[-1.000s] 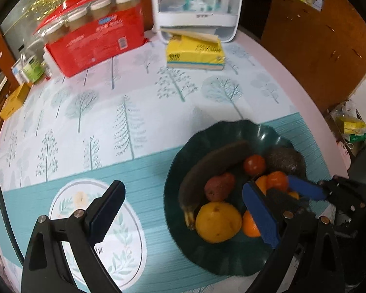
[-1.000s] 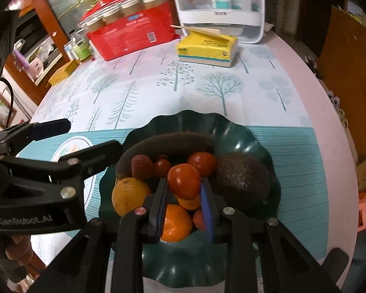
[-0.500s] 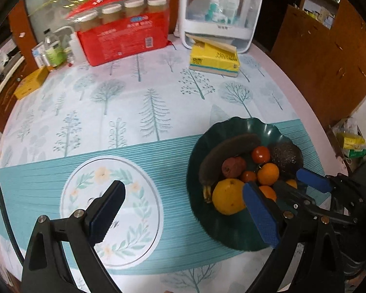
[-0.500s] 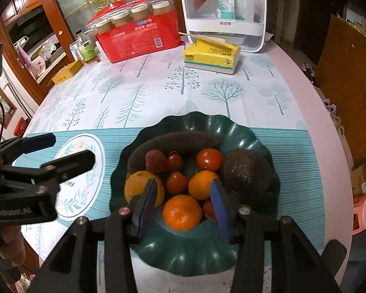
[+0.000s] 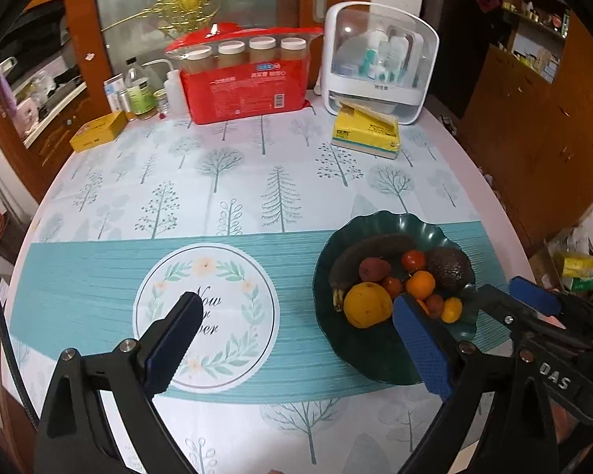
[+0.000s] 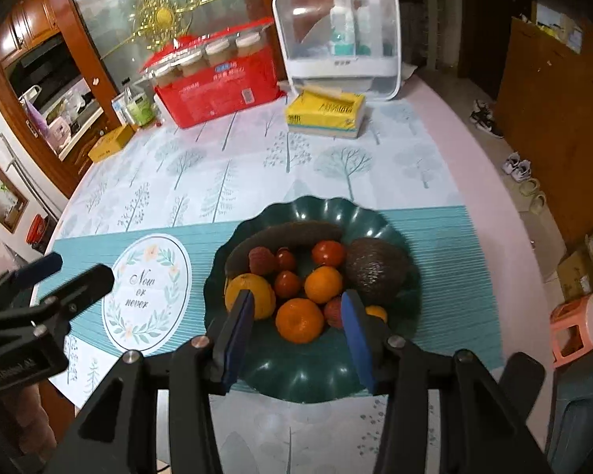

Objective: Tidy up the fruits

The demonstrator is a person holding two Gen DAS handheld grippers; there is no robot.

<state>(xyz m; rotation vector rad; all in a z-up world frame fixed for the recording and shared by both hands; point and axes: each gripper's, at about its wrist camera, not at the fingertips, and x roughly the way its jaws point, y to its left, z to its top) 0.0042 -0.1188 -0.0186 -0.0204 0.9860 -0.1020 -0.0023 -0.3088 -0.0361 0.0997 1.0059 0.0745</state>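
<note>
A dark green scalloped bowl [image 6: 379, 221] holds a dark banana [image 6: 292, 233], an avocado [image 6: 375, 270], a big orange [image 6: 249, 296], tangerines [image 6: 299, 320], small tomatoes [image 6: 328, 253] and lychees [image 6: 263, 260]. My right gripper [image 6: 296, 314] is open and empty, raised above the bowl's near side. My left gripper [image 5: 296, 324] is open wide and empty, raised over the table left of the bowl [image 5: 379, 221]. The right gripper also shows at the right of the left wrist view [image 5: 533, 300].
A round placemat print [image 5: 205, 316] lies left of the bowl. At the table's back stand a red jar pack [image 5: 245, 83], a yellow tissue pack [image 5: 365, 134], a white storage box [image 5: 379, 63], bottles [image 5: 138, 91] and a yellow box [image 5: 99, 130]. Wooden cabinets [image 6: 553, 98] are on the right.
My right gripper let go of a tomato into the bowl, opened and drew back. Both grippers rose and pulled away from the bowl.
</note>
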